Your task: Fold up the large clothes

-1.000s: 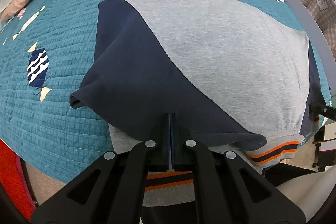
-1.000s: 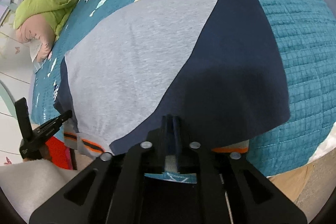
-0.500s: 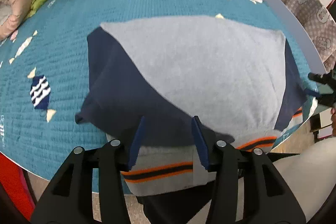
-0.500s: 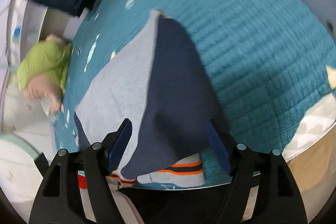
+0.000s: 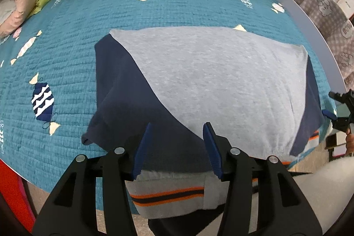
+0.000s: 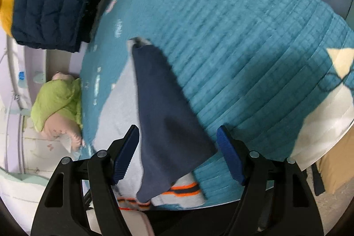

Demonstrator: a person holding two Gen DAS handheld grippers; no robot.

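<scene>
While both tools stand open, sweater (image 5: 212,81) lies folded on bed (image 5: 124,14).
Left tool (image 5: 177,147), right tool (image 6: 177,156): nothing gripped, pads clear of cloth.

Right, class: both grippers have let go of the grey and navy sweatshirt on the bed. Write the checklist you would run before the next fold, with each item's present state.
1. Left gripper free of cloth: ok, jaws apart, nothing pinched.
2. Right gripper free of cloth: ok, jaws wide, navy sleeve lies loose below.
3. Sweatshirt flat on the teal quilt: ok, grey panel smooth.
4. Both sleeves folded inward: ok, navy sleeves lie over each side.
5. Striped hem on the bed: not ok, it hangs over the near edge.
6. Layers beneath free of wrinkles: cannot tell, hidden.
</scene>
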